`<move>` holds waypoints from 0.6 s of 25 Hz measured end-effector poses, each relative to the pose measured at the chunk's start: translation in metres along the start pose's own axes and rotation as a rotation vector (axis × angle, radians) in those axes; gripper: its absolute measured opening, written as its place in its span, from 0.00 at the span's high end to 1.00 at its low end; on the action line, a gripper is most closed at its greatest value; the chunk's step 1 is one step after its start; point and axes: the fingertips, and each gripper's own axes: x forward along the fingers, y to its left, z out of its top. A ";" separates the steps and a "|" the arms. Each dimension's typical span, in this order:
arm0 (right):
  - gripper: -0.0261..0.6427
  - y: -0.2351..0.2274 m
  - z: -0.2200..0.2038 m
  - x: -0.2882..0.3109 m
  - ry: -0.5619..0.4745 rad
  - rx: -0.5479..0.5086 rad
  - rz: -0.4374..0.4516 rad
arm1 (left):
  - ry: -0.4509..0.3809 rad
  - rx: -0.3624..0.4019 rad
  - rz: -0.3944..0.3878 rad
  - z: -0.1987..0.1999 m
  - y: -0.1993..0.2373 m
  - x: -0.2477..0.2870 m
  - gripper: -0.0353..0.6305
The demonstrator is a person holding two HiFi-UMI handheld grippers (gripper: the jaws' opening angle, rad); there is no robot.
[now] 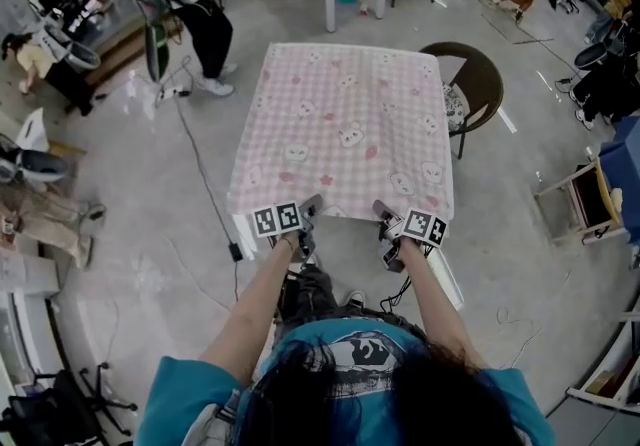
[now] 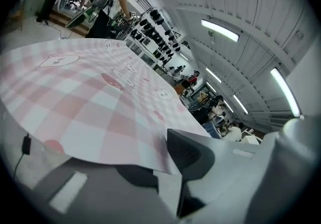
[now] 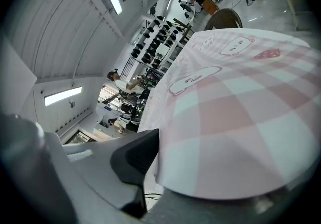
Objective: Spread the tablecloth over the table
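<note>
- While the tablecloth [image 1: 345, 124] stretches flat ahead of both tools over the table [image 1: 446, 279], its near hem ends right at their jaws.
- The left gripper [image 1: 308, 209] has its jaws a little apart. The hem's corner lies between them and seems to rest on the lower jaw rather than being pinched.
- The right gripper [image 1: 385, 212] has its jaws nearly together, clamped on the hem just beside its pad.
- Handling, as a judgement: the cloth looks thin, light and limp, so it likely drapes, wrinkles and slides easily. It should follow a gentle pull but won't hold any shape.
- Best hold: the near hem, one tool toward each near corner, pulling evenly so the check pattern stays square.
- Count: one tablecloth, one table, two grippers, and one chair [image 1: 480, 84] beyond the cloth's far right corner.
</note>
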 end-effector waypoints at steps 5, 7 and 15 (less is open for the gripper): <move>0.94 -0.026 -0.009 -0.002 0.019 -0.005 -0.075 | 0.019 0.001 0.027 -0.019 0.007 0.012 0.84; 0.93 -0.034 -0.012 -0.001 0.017 0.014 -0.092 | 0.028 -0.010 0.038 -0.026 0.012 0.016 0.85; 0.91 -0.058 -0.022 0.002 0.007 0.124 -0.122 | 0.055 -0.063 0.059 -0.043 0.026 0.022 0.85</move>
